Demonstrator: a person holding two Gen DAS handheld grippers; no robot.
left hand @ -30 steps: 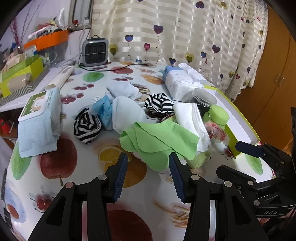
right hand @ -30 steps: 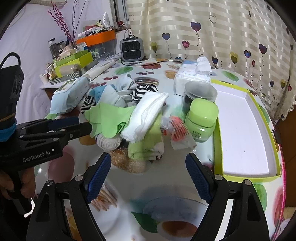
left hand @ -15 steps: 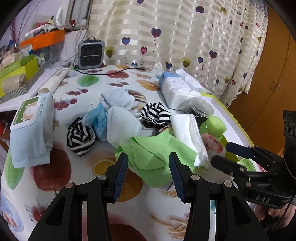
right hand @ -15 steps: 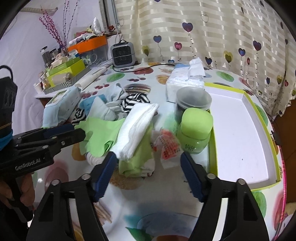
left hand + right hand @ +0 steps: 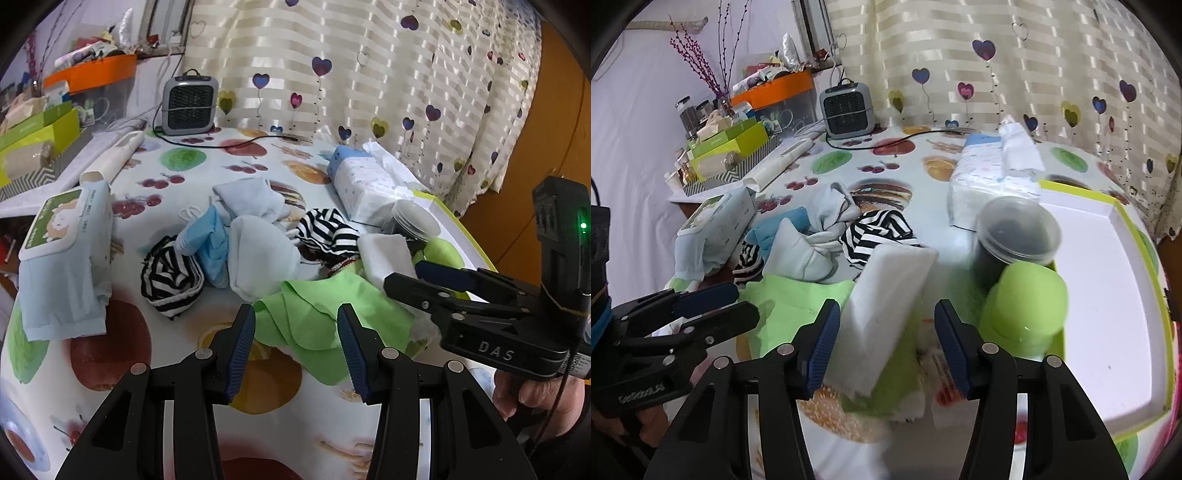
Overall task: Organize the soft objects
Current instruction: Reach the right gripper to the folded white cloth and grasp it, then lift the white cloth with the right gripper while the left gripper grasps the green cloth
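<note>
The left gripper [image 5: 296, 341] has its 2 jaws spread and empty, poised over the near edge of the green cloth [image 5: 325, 317], which lies crumpled between and just beyond the fingertips. The right gripper [image 5: 882, 341] also has its jaws spread, straddling the folded white towel [image 5: 886, 306]; whether the pads touch the towel cannot be told. The towel rests on the green cloth [image 5: 798, 295] and on a green-and-white pile below it. Beyond the left jaws sit a white sock [image 5: 258, 254], a blue mask [image 5: 210, 240] and 2 striped socks, one [image 5: 171, 277] to the left and one [image 5: 327, 230] farther back. Just right of the right jaws stand a green-capped bottle [image 5: 1027, 306] and, behind it, a dark jar [image 5: 1015, 232], both beside the yellow-rimmed tray [image 5: 1145, 258]. A tissue pack [image 5: 990, 181] lies beyond the jar, and a wipes pack [image 5: 62, 258] lies well left of the left jaws on the fruit-print tablecloth [image 5: 110, 350].
</note>
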